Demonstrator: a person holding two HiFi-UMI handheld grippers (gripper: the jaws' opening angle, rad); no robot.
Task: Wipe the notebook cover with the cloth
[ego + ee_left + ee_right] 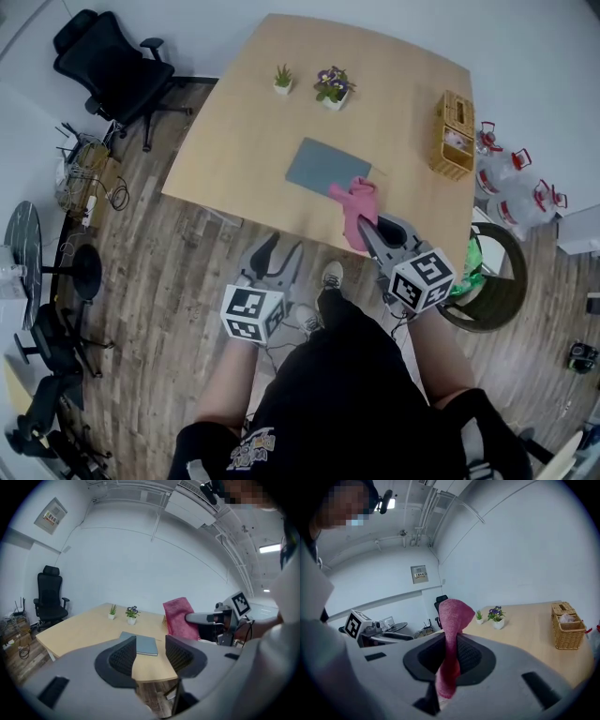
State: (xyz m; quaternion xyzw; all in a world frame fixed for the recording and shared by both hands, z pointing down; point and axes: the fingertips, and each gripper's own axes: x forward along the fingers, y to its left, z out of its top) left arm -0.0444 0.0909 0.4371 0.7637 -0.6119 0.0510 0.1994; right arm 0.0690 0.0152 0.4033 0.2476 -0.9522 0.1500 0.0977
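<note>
A grey notebook (pixel 326 166) lies flat near the front edge of the wooden table (pixel 244 112); the left gripper view shows the notebook (pixel 145 644) beyond the jaws. My right gripper (pixel 367 230) is shut on a pink cloth (pixel 357 208), which hangs over the table's front edge, just right of the notebook. In the right gripper view the cloth (pixel 452 639) stands up between the jaws and droops below them. My left gripper (pixel 277 255) is open and empty, off the table over the floor, short of the front edge.
Two small potted plants (pixel 283 79) (pixel 333 86) stand at the back of the table, and a wicker basket (pixel 453 134) sits at its right edge. A black office chair (pixel 108 66) stands left of the table. Water jugs (pixel 511 178) and a round bin (pixel 492 272) are on the right.
</note>
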